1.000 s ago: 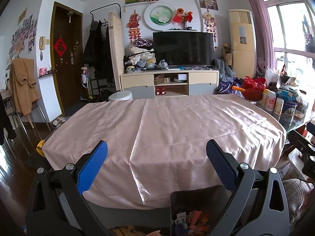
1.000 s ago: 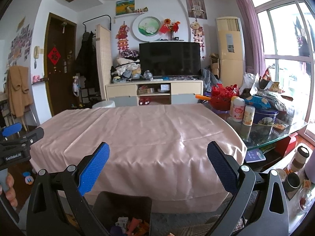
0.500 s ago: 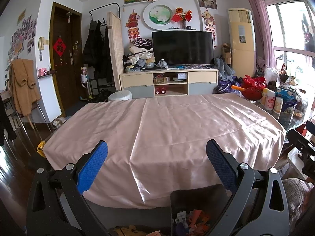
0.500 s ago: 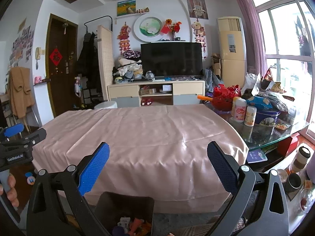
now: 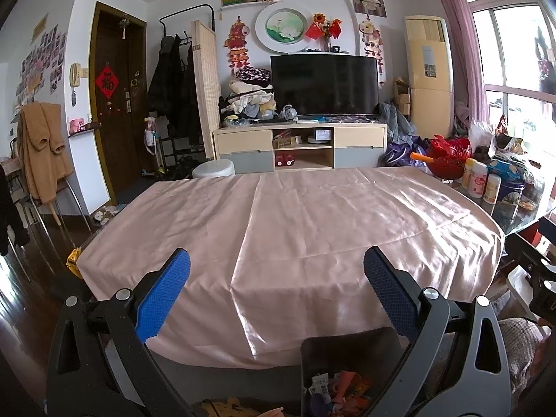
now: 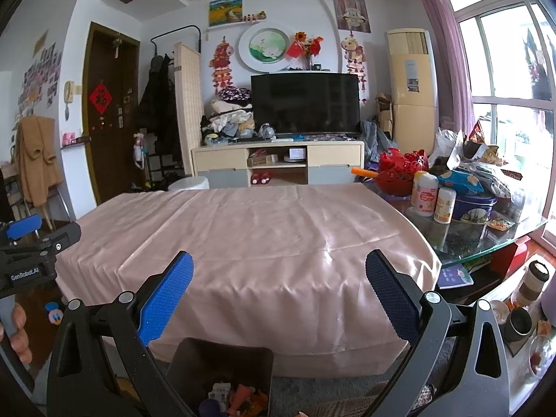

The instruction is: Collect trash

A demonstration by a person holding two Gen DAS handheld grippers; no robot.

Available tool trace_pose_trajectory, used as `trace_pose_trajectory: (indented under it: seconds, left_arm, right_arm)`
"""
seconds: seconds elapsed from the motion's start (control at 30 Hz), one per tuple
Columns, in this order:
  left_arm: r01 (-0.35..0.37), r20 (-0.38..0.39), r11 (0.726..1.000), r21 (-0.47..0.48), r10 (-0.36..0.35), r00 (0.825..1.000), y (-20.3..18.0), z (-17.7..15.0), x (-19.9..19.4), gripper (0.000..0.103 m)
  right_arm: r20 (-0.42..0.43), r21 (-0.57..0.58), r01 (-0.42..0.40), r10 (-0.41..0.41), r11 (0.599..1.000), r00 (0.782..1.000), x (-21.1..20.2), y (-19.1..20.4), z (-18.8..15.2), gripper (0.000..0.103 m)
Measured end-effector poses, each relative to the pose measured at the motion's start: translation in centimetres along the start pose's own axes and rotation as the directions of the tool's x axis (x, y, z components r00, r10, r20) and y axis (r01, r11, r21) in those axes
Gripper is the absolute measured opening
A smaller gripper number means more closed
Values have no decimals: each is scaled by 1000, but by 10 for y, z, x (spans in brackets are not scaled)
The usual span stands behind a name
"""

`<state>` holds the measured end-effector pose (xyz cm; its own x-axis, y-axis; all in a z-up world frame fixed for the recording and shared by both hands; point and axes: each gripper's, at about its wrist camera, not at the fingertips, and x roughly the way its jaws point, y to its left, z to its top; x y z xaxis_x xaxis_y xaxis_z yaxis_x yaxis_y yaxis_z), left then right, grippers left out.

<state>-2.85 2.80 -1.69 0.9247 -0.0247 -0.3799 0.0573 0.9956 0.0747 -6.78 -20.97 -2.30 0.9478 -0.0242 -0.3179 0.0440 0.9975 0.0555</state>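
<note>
Pink tablecloth (image 5: 312,229) lies bare; one trash bin (image 6: 222,365) below; both grippers' jaws spread wide, holding nothing.

Bright daylight from the window (image 6: 504,111) at right, blown out to white. Soft sheen on the pink tablecloth (image 5: 295,229). Sharp overall; strong fisheye bending and dark corners at edges.

Plain pink tablecloth (image 5: 295,226), blue fingers (image 5: 163,299)
</note>
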Motion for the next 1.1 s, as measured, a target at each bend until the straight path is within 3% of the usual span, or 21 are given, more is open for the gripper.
trace_pose_trajectory:
  seconds: [1.1]
  left_arm:
    - [-8,-19,1000,-16,8,1000,-3,-3,3,95]
  right_arm:
    - [-5,-2,0,0,1000,1000,3,0,3,100]
